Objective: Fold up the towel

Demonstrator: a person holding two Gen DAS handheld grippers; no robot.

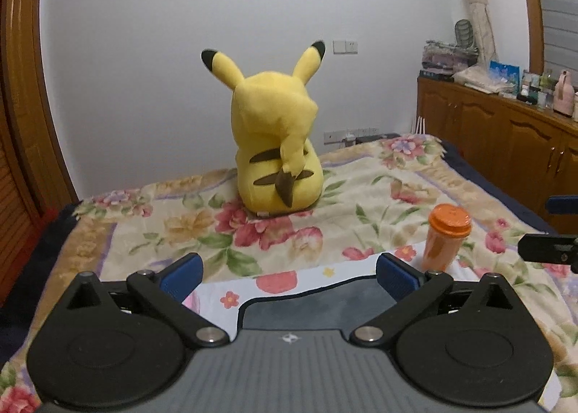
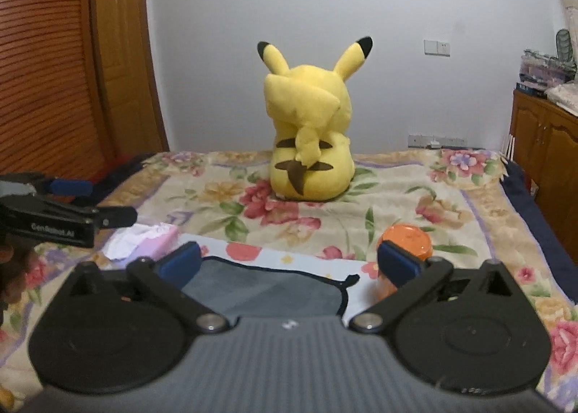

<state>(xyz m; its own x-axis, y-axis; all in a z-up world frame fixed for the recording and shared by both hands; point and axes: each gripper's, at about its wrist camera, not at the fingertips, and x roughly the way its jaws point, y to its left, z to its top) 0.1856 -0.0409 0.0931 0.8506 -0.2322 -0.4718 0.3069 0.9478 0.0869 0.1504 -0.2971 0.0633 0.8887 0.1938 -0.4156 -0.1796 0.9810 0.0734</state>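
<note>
A grey towel (image 1: 318,304) with a dark hem lies flat on a white flowered cloth (image 1: 278,281) on the bed, right in front of both grippers; it also shows in the right wrist view (image 2: 267,286). My left gripper (image 1: 289,274) is open and empty, its blue pads above the towel's far edge. My right gripper (image 2: 289,265) is open and empty above the towel. The towel's near part is hidden by the gripper bodies. The left gripper shows at the left edge of the right wrist view (image 2: 72,196), and the right gripper at the right edge of the left wrist view (image 1: 549,246).
A yellow Pikachu plush (image 1: 276,145) sits on the floral blanket (image 1: 361,196) behind the towel. An orange lidded cup (image 1: 446,241) stands right of the towel. A pink tissue pack (image 2: 144,239) lies to its left. Wooden cabinets (image 1: 505,138) line the right wall.
</note>
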